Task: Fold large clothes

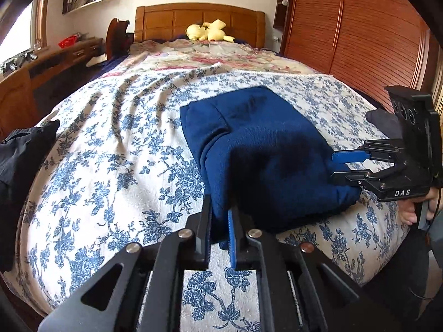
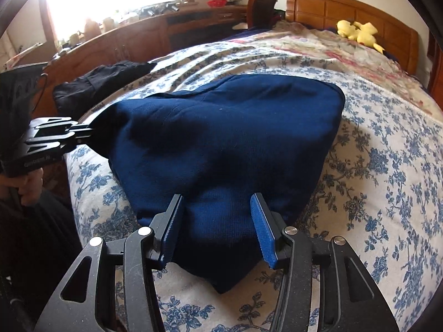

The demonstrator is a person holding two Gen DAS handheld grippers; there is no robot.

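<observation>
A navy blue garment (image 1: pixel 263 149) lies folded into a thick bundle on the flowered bedspread (image 1: pixel 110 152). In the left wrist view my left gripper (image 1: pixel 220 207) is shut on the bundle's near edge, with a fold of navy cloth squeezed between its narrow jaws. My right gripper (image 1: pixel 336 166) comes in from the right and holds the opposite corner. In the right wrist view the right gripper (image 2: pixel 217 202) has the garment (image 2: pixel 227 138) filling the space between its fingers, both pads against the thick fold. The left gripper (image 2: pixel 88 132) pinches the far left corner there.
A black garment (image 2: pixel 102 80) lies crumpled at the bed's edge beside the wooden desk (image 2: pixel 138 36). A yellow plush toy (image 1: pixel 207 31) sits by the headboard. A slatted wooden wardrobe (image 1: pixel 360 41) runs along the bed's other side. A hand (image 2: pixel 30 191) grips the left tool.
</observation>
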